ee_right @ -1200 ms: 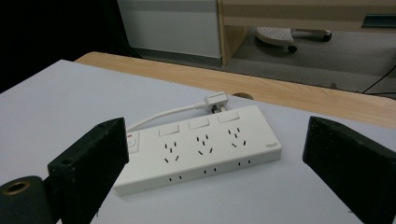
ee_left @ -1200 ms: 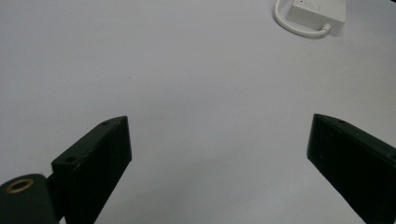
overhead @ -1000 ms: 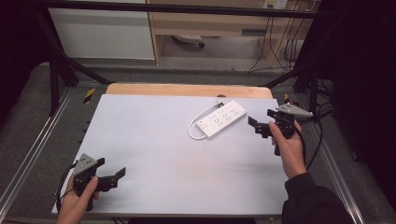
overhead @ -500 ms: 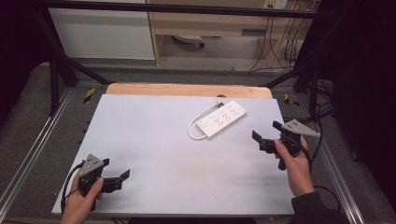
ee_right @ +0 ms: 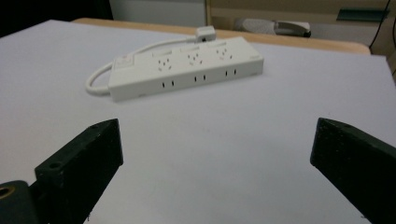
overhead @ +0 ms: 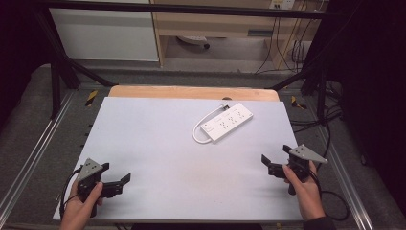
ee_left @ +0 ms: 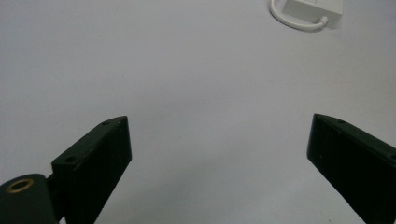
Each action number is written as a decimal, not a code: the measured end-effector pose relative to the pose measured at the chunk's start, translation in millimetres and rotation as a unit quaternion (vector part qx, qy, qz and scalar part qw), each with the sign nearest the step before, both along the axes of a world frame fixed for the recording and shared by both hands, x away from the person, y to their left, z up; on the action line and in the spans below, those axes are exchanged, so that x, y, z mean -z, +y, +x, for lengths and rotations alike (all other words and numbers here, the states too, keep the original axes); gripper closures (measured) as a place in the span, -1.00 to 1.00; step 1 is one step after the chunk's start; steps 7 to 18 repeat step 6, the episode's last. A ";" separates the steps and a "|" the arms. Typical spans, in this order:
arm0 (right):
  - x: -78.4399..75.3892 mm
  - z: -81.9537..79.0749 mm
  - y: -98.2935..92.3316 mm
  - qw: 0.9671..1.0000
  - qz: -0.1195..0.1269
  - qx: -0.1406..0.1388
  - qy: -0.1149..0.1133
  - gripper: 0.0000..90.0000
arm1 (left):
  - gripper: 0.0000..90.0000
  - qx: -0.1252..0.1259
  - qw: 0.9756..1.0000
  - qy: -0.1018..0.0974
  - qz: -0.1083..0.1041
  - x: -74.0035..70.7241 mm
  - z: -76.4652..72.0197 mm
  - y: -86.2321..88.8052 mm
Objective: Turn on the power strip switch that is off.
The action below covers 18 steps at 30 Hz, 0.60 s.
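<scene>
A white power strip lies flat on the far right part of the white tabletop, with its cable looped at its left end. My right gripper is held near the table's right front and stands open, empty, well short of the strip. In the right gripper view the power strip lies ahead of the wide-apart jaws of the right gripper. At the front left corner my left gripper is open with nothing in it. The left gripper view has the left gripper over bare table and the strip's end far off.
A wooden edge runs along the table's far side. Metal rails flank the table. Black cables lie on the floor to the right. A white cabinet and a shelf unit stand beyond.
My right gripper has drawn back from beside the power strip toward the table's front right. The left gripper has shifted slightly nearer the front edge. Both stay open.
</scene>
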State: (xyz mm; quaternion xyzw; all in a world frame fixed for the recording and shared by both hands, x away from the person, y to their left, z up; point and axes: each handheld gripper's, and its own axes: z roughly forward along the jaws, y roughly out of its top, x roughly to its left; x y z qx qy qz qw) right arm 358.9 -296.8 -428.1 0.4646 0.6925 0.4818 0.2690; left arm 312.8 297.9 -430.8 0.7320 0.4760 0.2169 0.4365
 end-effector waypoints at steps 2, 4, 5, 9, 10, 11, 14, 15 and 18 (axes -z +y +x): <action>9.3 -3.4 1.0 1.000 0.001 -0.002 0.013 -0.93 | -0.86 -0.001 1.000 0.001 0.000 0.0 -0.1 0.1; 14.5 -5.6 3.8 0.999 -0.014 -0.007 0.029 -0.93 | -0.86 -0.001 1.000 -0.001 -0.001 -0.3 -0.3 0.4; 16.3 -6.2 5.3 0.999 -0.024 -0.008 0.036 -0.93 | -0.86 -0.001 1.000 -0.001 -0.001 -0.6 -0.4 0.5; 18.3 -6.3 6.7 0.999 -0.029 -0.010 0.043 -0.93 | -0.86 -0.001 1.000 -0.002 -0.002 -0.9 -0.3 0.4; 18.3 -6.3 6.7 0.999 -0.029 -0.010 0.043 -0.93 | -0.86 -0.001 1.000 -0.002 -0.002 -0.9 -0.3 0.4; 18.3 -6.3 6.7 0.999 -0.029 -0.010 0.043 -0.93 | -0.86 -0.001 1.000 -0.002 -0.002 -0.9 -0.3 0.4; 18.3 -6.3 6.7 0.999 -0.029 -0.010 0.043 -0.93 | -0.86 -0.001 1.000 -0.002 -0.002 -0.9 -0.3 0.4; 18.3 -6.3 6.7 0.999 -0.029 -0.010 0.043 -0.93 | -0.86 -0.001 1.000 -0.002 -0.002 -0.9 -0.3 0.4; 18.3 -6.3 6.7 0.999 -0.029 -0.010 0.043 -0.93 | -0.86 -0.001 1.000 -0.002 -0.002 -0.9 -0.3 0.4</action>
